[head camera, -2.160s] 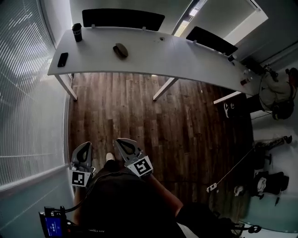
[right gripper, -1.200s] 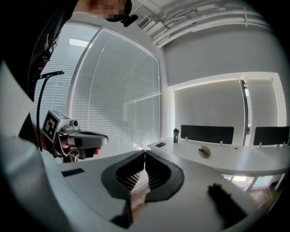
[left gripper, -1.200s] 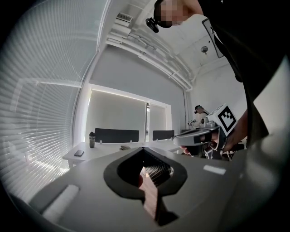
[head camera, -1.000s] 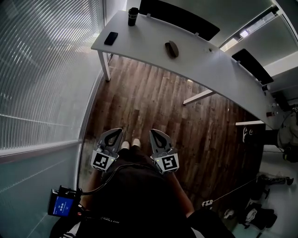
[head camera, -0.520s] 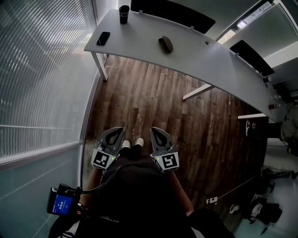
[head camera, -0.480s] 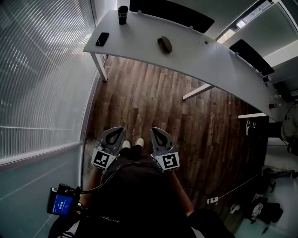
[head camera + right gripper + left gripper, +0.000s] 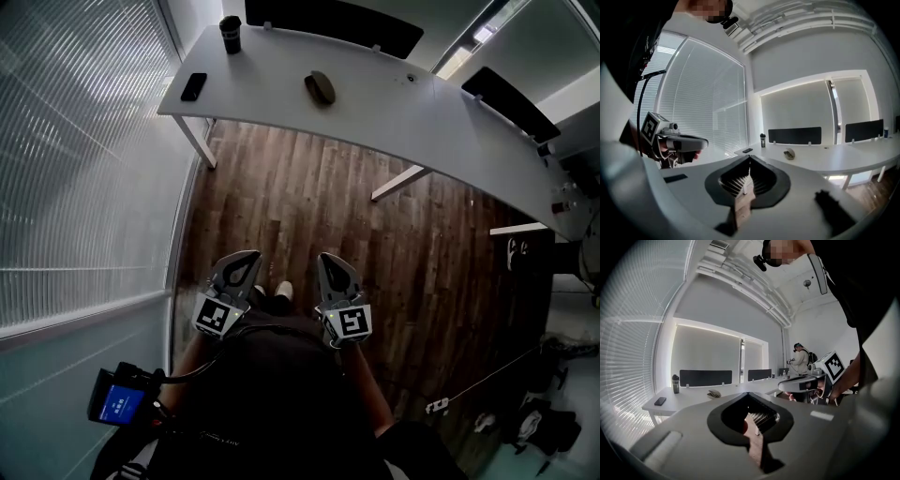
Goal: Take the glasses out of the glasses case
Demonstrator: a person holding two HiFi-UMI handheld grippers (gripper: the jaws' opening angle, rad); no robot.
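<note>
The dark oval glasses case point(image 7: 320, 87) lies closed on the white table point(image 7: 412, 108), far ahead of me across the wooden floor. The left gripper view shows the glasses case point(image 7: 713, 393) as a small distant shape, as does the right gripper view point(image 7: 789, 153). My left gripper point(image 7: 251, 255) and right gripper point(image 7: 326, 256) are held side by side close to my body. Both are shut with nothing between their jaws and nowhere near the case. The left gripper's tips point(image 7: 747, 394) and the right gripper's tips point(image 7: 749, 159) point level toward the table.
A black phone point(image 7: 193, 86) and a dark cup point(image 7: 230, 34) sit at the table's left end. Dark screens point(image 7: 323, 22) stand along its far edge. A blinds-covered glass wall point(image 7: 84, 159) runs along my left. Another person point(image 7: 802, 360) stands far off to the right.
I have stepped forward over the wooden floor, and both grippers have moved ahead with me. Both stay shut and empty. The case on the table has not moved.
</note>
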